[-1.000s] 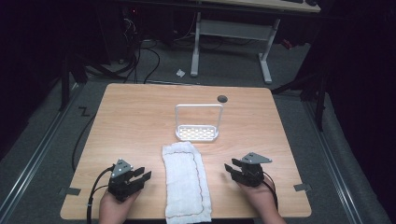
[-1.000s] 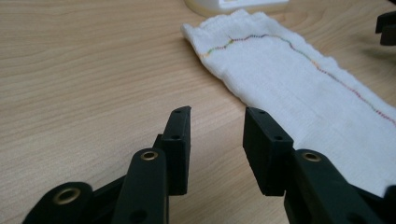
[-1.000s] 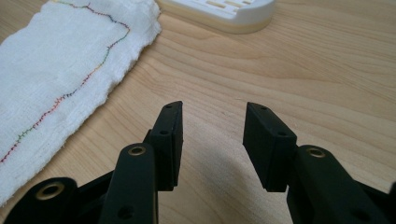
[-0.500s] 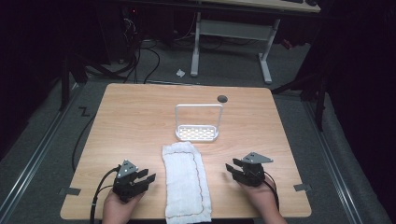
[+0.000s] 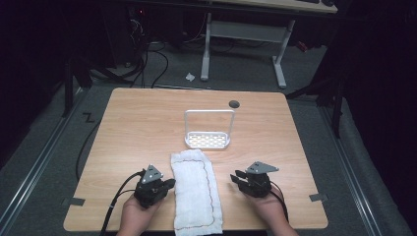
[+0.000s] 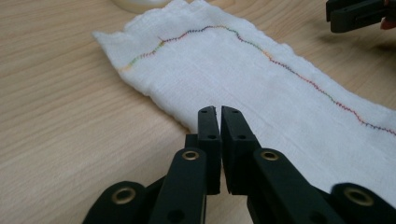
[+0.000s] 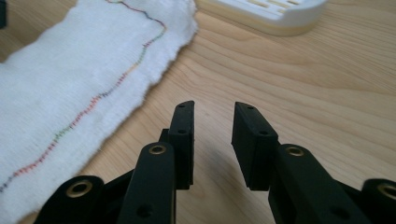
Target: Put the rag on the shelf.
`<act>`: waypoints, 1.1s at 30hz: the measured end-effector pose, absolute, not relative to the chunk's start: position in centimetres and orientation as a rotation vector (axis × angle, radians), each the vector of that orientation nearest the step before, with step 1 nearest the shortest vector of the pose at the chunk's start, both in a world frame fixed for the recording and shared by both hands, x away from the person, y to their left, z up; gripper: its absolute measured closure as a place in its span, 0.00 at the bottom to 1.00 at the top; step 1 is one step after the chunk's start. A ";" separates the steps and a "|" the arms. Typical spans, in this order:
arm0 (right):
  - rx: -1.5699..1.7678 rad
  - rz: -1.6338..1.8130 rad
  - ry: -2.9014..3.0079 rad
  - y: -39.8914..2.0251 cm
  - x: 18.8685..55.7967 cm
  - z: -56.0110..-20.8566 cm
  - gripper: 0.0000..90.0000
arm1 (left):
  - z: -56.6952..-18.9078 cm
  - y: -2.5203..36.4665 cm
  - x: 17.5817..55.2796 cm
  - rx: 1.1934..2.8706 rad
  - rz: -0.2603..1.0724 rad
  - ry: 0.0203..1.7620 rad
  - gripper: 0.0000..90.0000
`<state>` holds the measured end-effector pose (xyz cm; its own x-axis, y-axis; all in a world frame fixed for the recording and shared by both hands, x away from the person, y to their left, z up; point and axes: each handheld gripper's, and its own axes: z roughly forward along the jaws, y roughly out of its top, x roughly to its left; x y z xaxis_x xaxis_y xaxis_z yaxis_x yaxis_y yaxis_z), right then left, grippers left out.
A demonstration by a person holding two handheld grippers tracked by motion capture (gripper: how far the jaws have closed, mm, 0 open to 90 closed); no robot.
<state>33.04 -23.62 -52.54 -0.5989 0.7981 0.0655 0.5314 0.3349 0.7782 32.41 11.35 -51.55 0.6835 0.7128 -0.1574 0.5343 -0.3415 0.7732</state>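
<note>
**One cloth between my two grippers**

One white woven cloth [image 5: 195, 191], a long strip with multicoloured stitching, lies flat on the wooden table [image 5: 137, 128]. My left gripper [image 5: 169, 183], at its 9 o'clock, has just pinched shut at its edge, gripping nothing. My right gripper [image 5: 236, 177], at 3 o'clock, has been closing, jaws apart, empty. One white plastic slotted rack [image 5: 207, 140] stands at 12.

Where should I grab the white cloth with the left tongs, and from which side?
Take the white cloth at its long left edge, coming in low from the left, where the left tongs already sit at it, having just closed with nothing between them. The cloth lies flat and folded on the table, so reopen and probably pinch the thick edge.
</note>
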 end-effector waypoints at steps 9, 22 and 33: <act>1.041 1.109 2.365 -18.8 34.5 -51.4 1.00 | -52.3 9.8 32.7 2.044 0.210 0.918 1.00; 0.999 0.989 2.451 -15.0 36.7 -52.7 1.00 | -53.4 9.5 32.6 2.075 0.186 0.929 0.99; 0.989 1.014 2.470 -17.0 34.1 -52.8 1.00 | -53.5 8.6 30.9 2.100 0.087 0.857 0.97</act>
